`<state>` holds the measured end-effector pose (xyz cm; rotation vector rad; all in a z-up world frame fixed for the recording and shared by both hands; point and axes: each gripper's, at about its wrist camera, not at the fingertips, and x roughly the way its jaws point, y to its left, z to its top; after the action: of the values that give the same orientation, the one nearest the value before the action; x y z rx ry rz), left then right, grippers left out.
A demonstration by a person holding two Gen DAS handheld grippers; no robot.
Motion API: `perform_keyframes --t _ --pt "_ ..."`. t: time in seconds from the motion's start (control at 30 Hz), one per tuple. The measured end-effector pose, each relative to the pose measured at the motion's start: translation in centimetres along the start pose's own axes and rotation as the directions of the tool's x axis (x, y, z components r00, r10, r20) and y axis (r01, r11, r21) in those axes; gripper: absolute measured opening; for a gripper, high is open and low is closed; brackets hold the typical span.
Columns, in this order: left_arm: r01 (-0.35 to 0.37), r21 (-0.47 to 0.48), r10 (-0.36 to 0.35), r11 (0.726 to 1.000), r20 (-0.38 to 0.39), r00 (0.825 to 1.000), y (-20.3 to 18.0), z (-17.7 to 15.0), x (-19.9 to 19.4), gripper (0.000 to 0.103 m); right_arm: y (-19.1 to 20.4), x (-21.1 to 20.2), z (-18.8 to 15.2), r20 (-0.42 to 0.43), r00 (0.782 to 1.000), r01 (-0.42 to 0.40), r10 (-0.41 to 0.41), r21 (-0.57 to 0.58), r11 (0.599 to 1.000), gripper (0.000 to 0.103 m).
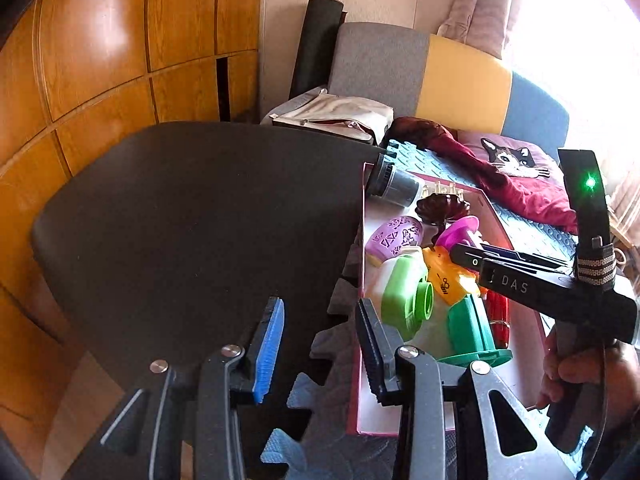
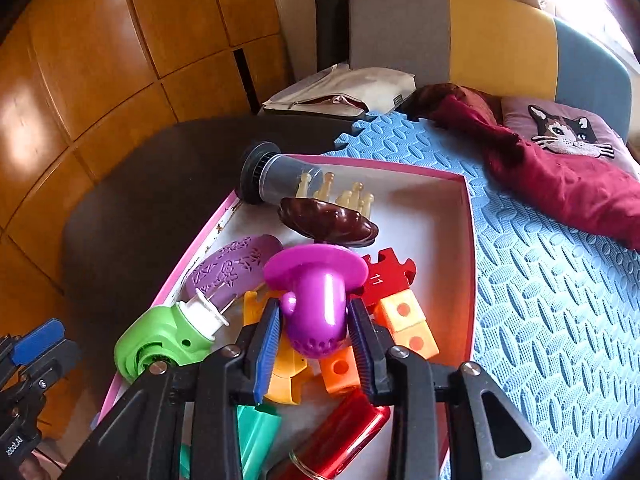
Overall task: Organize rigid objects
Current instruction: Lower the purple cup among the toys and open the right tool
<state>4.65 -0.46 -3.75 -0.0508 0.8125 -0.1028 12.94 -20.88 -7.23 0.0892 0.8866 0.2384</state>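
A bed-like surface is covered with a blue foam puzzle mat [image 2: 540, 272], whose toothed edge meets a dark mat [image 2: 160, 184] on the left. On the seam between them sits a shallow pink-rimmed box [image 2: 466, 208] full of toys, its left part on the dark mat and its right part on the blue one. At the far side lie a crumpled dark red cloth [image 2: 560, 176] and a cat-face cushion [image 2: 568, 132] on the right, and a beige zipped pouch [image 2: 344, 92] on the far left by the grey, yellow and blue headboard [image 2: 500, 40].
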Motion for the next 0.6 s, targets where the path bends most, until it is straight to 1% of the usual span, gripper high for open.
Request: perform_keyframes --t 0.1,0.23,0.37,0.6 --pt "-0.001 -0.001 0.001 1.000 0.006 1.000 0.0 0.0 -0.3 0.046 0.0 -0.2 0.0 0.003 1.000 0.002 -0.002 0.009 1.000 0.038" --pt "0.000 -0.001 0.000 1.000 0.013 1.000 -0.2 0.1 -0.5 0.049 -0.1 -1.2 -0.5 0.023 1.000 0.005 -0.005 0.020 1.000 0.043" --pt "0.002 0.002 -0.002 1.000 0.021 1.000 -0.4 0.0 -0.8 0.052 -0.3 -2.4 -1.3 0.046 0.999 0.018 -0.020 0.040 0.999 0.044" --pt "-0.001 0.016 0.000 1.000 0.044 0.999 -1.1 -0.2 -1.6 0.062 -0.3 -5.3 -2.7 0.112 0.992 0.056 -0.063 0.072 0.996 0.045"
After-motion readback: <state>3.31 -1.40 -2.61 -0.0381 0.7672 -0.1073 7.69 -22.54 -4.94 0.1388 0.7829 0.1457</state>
